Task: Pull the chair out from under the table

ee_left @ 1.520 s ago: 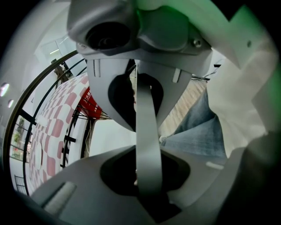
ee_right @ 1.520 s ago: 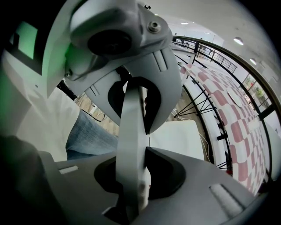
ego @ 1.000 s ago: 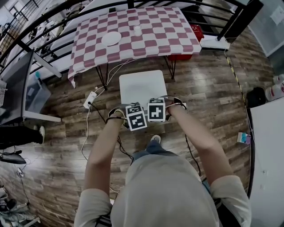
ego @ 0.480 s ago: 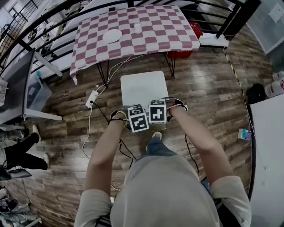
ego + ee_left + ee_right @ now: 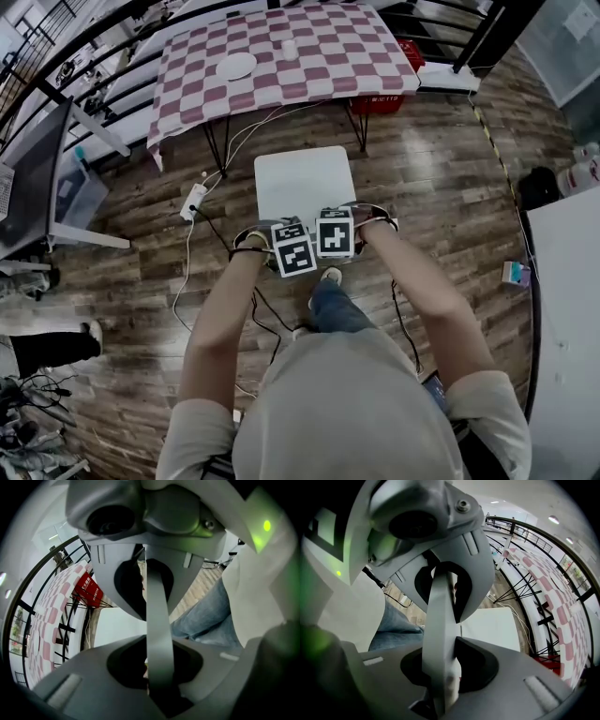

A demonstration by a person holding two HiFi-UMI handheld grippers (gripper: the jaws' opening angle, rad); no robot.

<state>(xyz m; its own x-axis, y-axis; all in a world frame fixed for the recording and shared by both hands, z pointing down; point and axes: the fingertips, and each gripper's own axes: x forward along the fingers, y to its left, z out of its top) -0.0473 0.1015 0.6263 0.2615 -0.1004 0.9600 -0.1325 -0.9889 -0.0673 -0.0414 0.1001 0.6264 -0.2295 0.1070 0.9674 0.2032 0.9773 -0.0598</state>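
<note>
**Grip state.** The left hand-held gripper [image 5: 292,254] is clamped on the top edge of the backrest [image 5: 158,620] of the white chair [image 5: 305,180]. The backrest shows as a thin grey panel running edge-on between the pads, with no gap on either side. The right hand-held gripper [image 5: 335,234] is clamped on the same edge, just beside the left one, with the marker cubes nearly touching.

**Orientation.** Both hand-held grippers point steeply down, so the jaws straddle the panel from above. This probably lets a pull toward the person load the panel squarely instead of sliding off it. The close, paired grip should keep the chair from swinging to one side.

**Chair position.** The seat lies directly ahead of both hand-held grippers. Beyond it stands the tabletop [image 5: 309,56] under a red-and-white checked cloth. The seat's far edge sits about level with the table's near legs. The chair therefore appears largely out, and the task looks close to done.

**Surroundings.**
- A plate [image 5: 235,66] and a cup [image 5: 290,50] rest on the tabletop, well beyond the grippers.
- A white power strip [image 5: 192,200] with trailing cables lies on the floor, ahead and to the left of the left hand-held gripper. A chair leg could snag a cable.
- The person's shoe [image 5: 330,275] stands just behind the right hand-held gripper, so further travel probably calls for a step back.
</note>
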